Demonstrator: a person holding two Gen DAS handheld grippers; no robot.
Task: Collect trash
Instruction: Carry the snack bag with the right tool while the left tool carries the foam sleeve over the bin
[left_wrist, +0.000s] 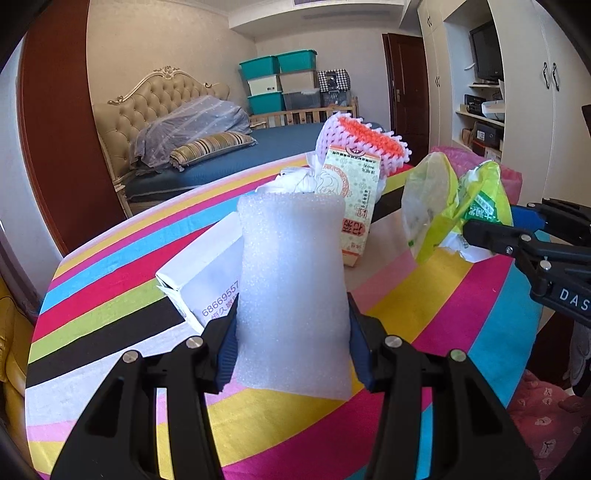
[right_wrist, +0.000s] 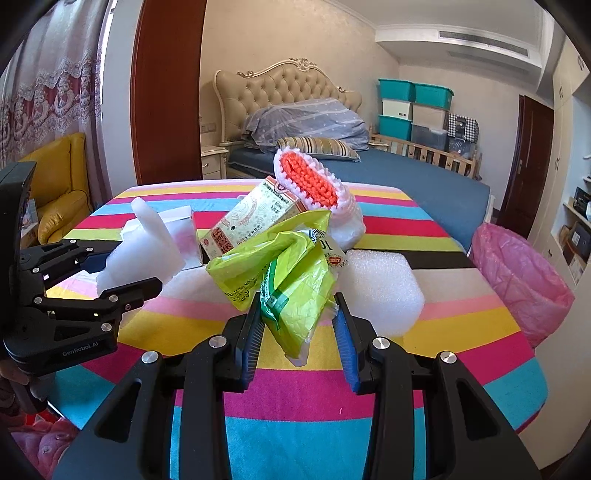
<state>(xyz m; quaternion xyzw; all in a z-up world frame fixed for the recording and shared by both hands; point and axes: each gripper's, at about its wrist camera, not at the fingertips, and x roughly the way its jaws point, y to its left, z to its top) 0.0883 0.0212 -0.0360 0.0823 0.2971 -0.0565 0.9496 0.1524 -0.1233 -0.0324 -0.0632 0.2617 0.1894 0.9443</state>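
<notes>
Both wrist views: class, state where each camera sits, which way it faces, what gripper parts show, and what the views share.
Left wrist view: sits on the left gripper, facing over the striped tablecloth toward the bed; its fingers clamp a white foam sheet.
Right wrist view: sits on the right gripper, facing the bed; its fingers clamp a crumpled green plastic bag.
Shared: patterned cardboard carton, pink-lined bin, each other's gripper.
</notes>
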